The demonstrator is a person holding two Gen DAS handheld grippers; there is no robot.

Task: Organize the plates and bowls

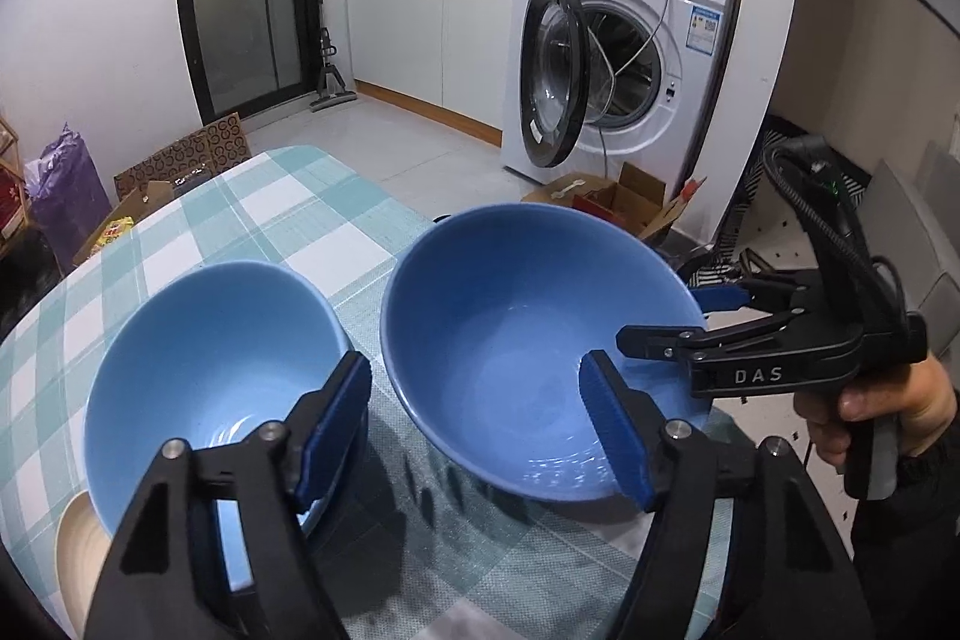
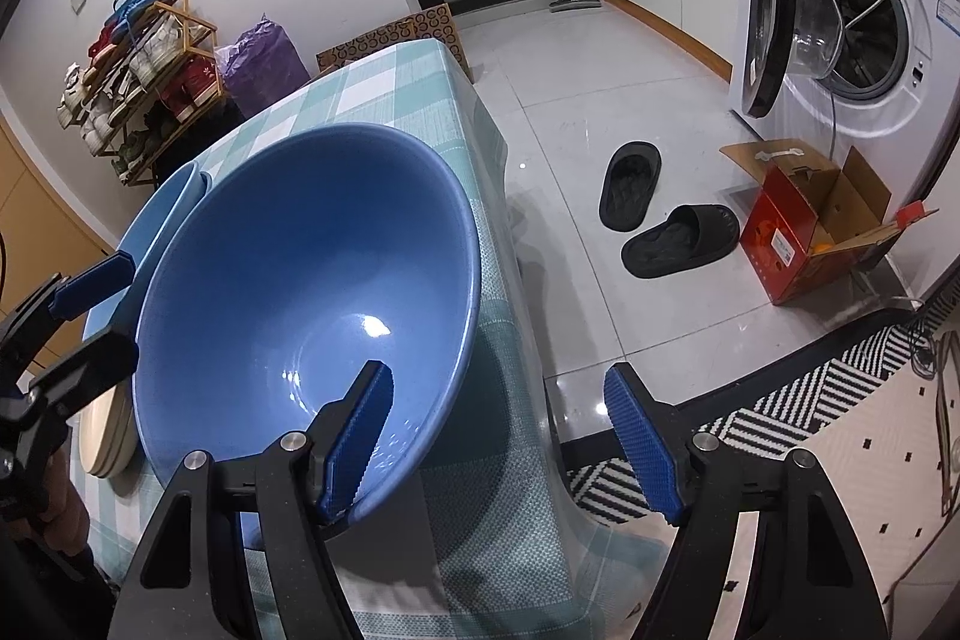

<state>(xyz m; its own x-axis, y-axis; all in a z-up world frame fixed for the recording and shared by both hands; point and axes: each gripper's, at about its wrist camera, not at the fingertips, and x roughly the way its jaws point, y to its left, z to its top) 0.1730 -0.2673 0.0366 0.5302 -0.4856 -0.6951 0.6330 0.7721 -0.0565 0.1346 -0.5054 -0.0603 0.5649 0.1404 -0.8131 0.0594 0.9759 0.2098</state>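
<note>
Both bowls are sitting on the checked table (image 1: 288, 220). Left gripper (image 1: 480, 418) is straddling the big bowl (image 1: 528, 340) rim, jaws apart; contact unclear. Right gripper (image 2: 498, 436), jaws apart, is straddling its opposite rim. Small bowl (image 1: 210, 352) and cream plate (image 1: 75, 550) are partly hidden.

A large glossy blue ceramic bowl (image 2: 300, 292) sits on the teal-checked worktop (image 2: 498, 490); the right claw (image 2: 501, 451) straddles its near rim, pads apart.

Both claws are black plastic with ribbed blue pads (image 1: 615, 436) and silver screws; right claw (image 1: 678, 316) says "DAS", braided black cable on top, dark sleeve.
</note>
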